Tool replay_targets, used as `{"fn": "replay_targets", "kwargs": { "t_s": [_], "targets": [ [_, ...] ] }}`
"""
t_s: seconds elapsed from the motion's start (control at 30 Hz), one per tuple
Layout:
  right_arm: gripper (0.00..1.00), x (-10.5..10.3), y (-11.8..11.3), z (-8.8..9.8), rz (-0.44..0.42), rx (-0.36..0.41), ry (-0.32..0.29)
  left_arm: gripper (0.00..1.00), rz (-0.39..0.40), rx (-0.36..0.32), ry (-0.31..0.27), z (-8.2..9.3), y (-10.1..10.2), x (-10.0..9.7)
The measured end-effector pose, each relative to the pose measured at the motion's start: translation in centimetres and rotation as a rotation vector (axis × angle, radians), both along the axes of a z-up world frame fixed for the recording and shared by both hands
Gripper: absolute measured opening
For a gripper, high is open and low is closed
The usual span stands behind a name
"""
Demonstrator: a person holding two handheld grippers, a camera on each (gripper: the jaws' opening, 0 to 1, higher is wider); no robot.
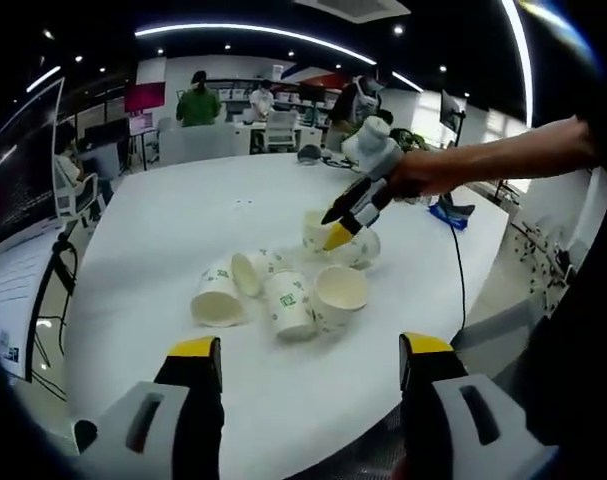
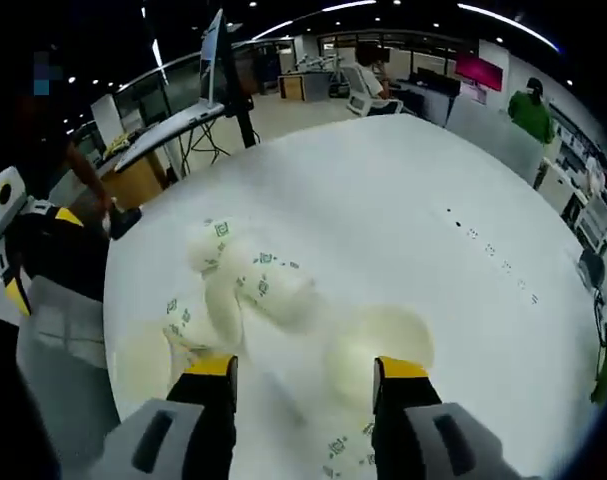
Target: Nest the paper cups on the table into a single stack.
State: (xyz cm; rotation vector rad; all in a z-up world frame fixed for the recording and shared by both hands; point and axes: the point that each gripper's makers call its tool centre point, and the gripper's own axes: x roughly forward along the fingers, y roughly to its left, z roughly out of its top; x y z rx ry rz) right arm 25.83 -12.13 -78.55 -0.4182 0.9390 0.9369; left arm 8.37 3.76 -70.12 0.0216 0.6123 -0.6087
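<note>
White round table [image 1: 163, 260] – paper cups [image 1: 283, 285] lying on their sides in a loose cluster ahead of the left gripper's jaws, mid-table; blurred in the right gripper view – just beyond its jaw tips.

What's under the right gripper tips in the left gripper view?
The right gripper hangs over the far end of the paper cups lying on the white table. Its yellow tips cover part of one cup; whether they touch it can't be told.
</note>
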Motion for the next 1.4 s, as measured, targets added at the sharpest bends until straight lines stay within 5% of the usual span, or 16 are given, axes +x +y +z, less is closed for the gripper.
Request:
{"fn": "replay_targets", "kwargs": {
  "t_s": [0.47, 0.77, 1.4],
  "targets": [
    [0.38, 1.1, 1.2, -3.8, 0.092, -0.135, 0.03, 0.7, 0.024, -0.019, -0.008, 0.6, -0.7, 0.3],
    [0.01, 0.2, 0.1, -5.0, 0.107, -0.228, 0.051, 0.69, 0.047, -0.039, 0.002, -0.1, -0.2, 0.7],
    [0.0, 1.0, 1.9, -1.7, 0.122, -0.202, -0.047, 0.69, 0.043, -0.087, 0.007, -1.6, 0.5, 0.9]
  ]
}}
